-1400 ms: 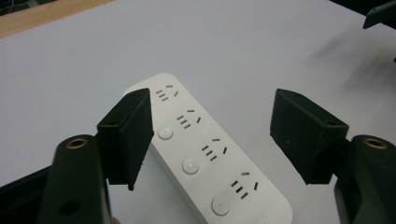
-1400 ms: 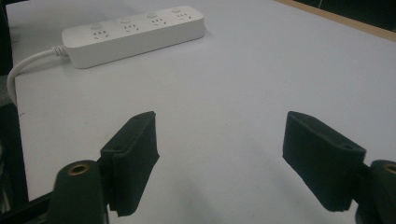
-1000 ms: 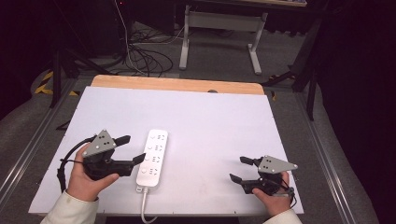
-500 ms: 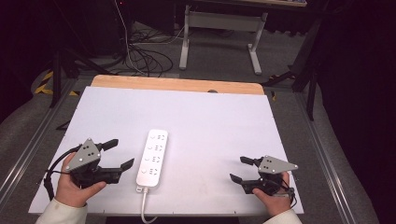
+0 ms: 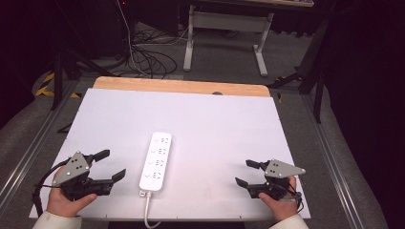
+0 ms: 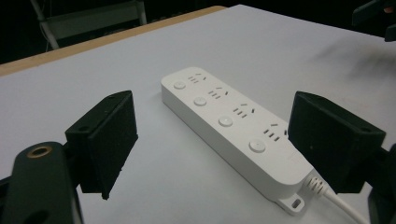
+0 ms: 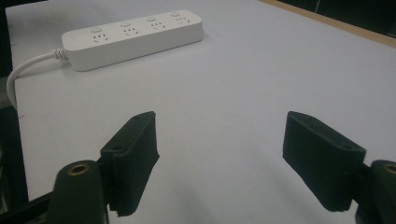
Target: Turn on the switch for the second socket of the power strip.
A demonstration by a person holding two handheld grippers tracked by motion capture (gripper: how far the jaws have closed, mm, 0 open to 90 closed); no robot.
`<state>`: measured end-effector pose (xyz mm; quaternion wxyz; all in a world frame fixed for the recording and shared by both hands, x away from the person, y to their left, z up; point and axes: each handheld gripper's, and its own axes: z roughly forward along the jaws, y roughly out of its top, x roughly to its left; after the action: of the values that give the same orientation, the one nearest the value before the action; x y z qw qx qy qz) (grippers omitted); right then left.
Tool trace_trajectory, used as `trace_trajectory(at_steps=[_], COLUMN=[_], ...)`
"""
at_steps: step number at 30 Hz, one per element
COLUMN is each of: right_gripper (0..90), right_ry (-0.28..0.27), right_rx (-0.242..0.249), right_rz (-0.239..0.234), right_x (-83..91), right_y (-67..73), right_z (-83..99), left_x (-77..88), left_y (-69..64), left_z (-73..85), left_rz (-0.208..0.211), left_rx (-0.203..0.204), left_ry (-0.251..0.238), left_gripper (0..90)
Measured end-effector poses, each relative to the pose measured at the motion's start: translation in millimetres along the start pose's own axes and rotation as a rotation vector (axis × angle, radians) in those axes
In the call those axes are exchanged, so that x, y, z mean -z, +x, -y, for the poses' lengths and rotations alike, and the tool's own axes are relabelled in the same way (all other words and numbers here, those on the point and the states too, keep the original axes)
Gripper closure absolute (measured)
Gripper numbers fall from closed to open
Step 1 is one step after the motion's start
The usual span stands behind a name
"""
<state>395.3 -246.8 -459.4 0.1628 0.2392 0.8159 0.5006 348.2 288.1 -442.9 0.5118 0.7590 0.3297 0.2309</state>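
A white power strip point(image 5: 157, 161) with several sockets and round buttons lies lengthwise on the white table top point(image 5: 215, 124), its cord point(image 5: 147, 214) running off the near edge. My left gripper point(image 5: 111, 165) is held just left of the strip, open and empty, a short gap from it. The left gripper view looks across the power strip point(image 6: 233, 123) between its wide-set jaws. My right gripper point(image 5: 246, 172) rests near the table's front right, open and empty, well apart from the strip. In the right gripper view the power strip point(image 7: 133, 37) lies far ahead at upper left.
A wooden strip point(image 5: 181, 87) edges the far side of the table. Beyond it stand a metal frame point(image 5: 224, 33) and loose cables point(image 5: 143, 57) on the floor. Metal rails point(image 5: 28, 152) flank the table on both sides.
My left gripper has pulled back leftward from beside the power strip, toward the front left corner, staying open. The right gripper has stayed put.
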Motion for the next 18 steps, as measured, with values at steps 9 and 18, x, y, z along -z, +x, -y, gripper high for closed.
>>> trace_trajectory(at_steps=[9, 18], right_gripper=[26.4, 26.4], right_ry=[0.002, 0.008], right_rx=[0.001, 0.002], right_rz=[0.002, 0.002], right_x=[-0.1, -0.7], right_y=[-0.1, 0.0], right_z=[0.1, 0.3], left_x=[3.6, 6.7], left_y=[5.8, 12.3], left_z=[21.4, 36.5], left_rz=[-0.011, -0.042], left_rx=[0.054, 0.071], left_ry=[0.003, 0.032], left_gripper=[16.2, 16.3])
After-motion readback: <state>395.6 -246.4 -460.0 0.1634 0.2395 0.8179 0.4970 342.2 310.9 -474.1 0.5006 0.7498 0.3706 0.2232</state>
